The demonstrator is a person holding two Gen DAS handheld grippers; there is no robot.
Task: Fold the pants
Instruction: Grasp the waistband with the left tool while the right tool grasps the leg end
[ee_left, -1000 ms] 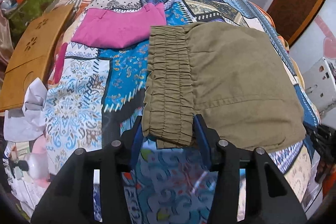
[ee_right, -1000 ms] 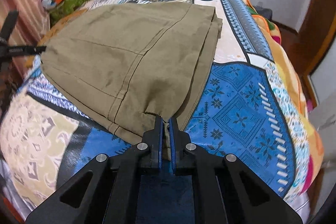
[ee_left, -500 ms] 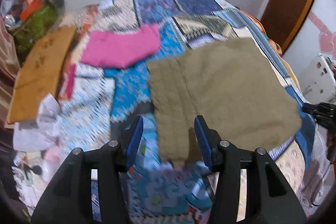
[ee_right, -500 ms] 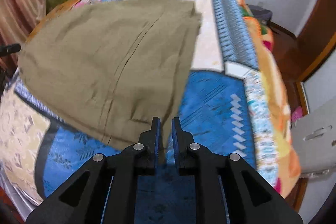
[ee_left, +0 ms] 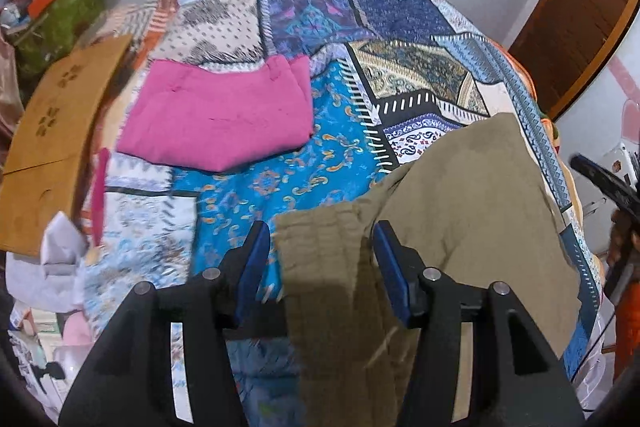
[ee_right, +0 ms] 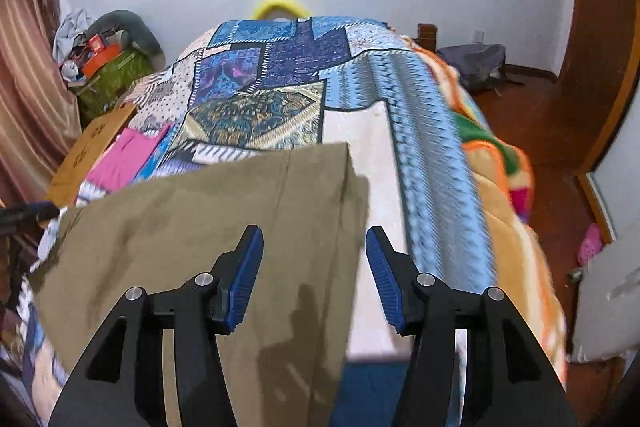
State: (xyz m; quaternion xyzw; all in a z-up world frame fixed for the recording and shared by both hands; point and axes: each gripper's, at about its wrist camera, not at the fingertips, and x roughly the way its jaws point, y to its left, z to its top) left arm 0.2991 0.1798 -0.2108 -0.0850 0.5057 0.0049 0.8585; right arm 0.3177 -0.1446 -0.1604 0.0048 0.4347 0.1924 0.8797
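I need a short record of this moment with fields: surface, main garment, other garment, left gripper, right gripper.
surface: bed with patchwork bedspread
main garment: olive pants, lying on the bedspread, elastic waistband toward the left gripper
other garment: pink garment, folded, farther back, apart from the pants
left gripper: open, jaws either side of the waistband
right gripper: open, above the pants' edge

Ahead of your left gripper lies a folded magenta cloth [ee_left: 224,119] on the blue patchwork bedspread [ee_left: 340,31] (busy pattern); a tan wooden board [ee_left: 52,135] sits far left.
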